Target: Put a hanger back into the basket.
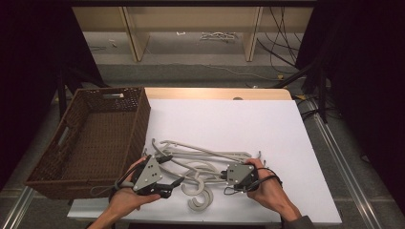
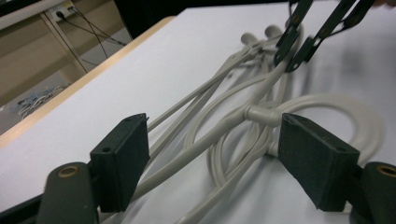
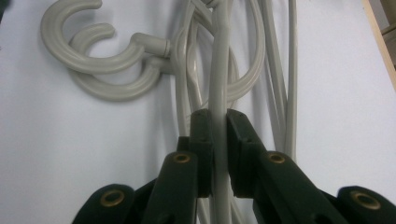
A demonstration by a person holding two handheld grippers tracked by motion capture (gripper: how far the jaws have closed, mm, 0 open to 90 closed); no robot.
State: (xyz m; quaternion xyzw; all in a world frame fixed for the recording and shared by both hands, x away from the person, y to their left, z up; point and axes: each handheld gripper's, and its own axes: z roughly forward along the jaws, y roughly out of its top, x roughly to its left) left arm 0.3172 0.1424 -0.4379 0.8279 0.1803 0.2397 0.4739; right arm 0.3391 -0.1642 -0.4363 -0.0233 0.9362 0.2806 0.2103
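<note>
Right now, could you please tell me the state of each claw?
Left claw: open, jaws astride the grey hangers, pads not touching them.
Right claw: shut on one hanger arm.

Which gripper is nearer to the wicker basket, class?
Left. The left gripper sits right beside the wicker basket, at its near corner; the right gripper is farther over, clamped on the grey hangers.

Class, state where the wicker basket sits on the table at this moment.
In the high view the wicker basket stands at the table's left edge, just left of the pile of grey hangers and beyond the left gripper.
</note>
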